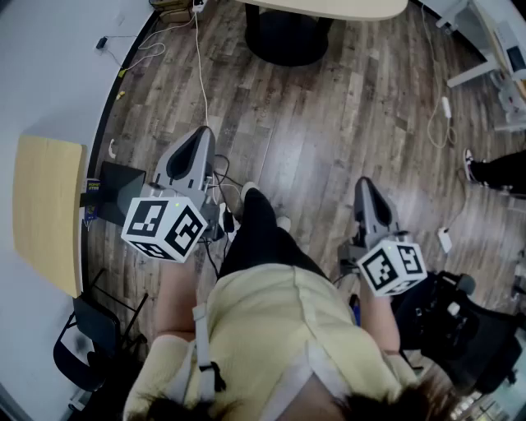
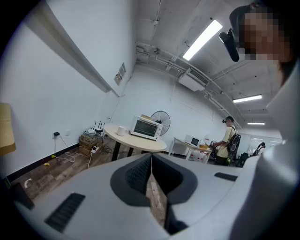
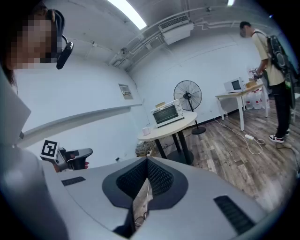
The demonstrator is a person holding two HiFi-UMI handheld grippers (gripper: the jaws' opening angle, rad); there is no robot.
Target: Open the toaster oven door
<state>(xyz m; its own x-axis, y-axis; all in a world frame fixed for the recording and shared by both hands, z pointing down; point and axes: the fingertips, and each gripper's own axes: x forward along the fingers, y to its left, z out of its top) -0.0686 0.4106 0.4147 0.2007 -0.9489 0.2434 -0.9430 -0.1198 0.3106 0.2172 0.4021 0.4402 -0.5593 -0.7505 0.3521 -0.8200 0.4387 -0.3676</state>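
The white toaster oven (image 2: 146, 127) stands with its door closed on a round light-wood table (image 2: 133, 140) far across the room; it also shows in the right gripper view as the toaster oven (image 3: 167, 113). Both grippers are held well short of it, over the wooden floor. My left gripper (image 1: 200, 136) points toward the table, jaws together with nothing between them (image 2: 151, 157). My right gripper (image 1: 364, 187) is also shut and empty (image 3: 147, 161). In the head view only the table's edge (image 1: 329, 8) appears at the top; the oven is out of sight there.
A white cup (image 2: 122, 131) sits beside the oven and a standing fan (image 3: 187, 96) is behind the table. Cables (image 1: 201, 74) trail on the floor. A person with a backpack (image 3: 274, 61) stands by a second table with a microwave (image 2: 192, 139). A black chair (image 1: 460, 329) is at my right.
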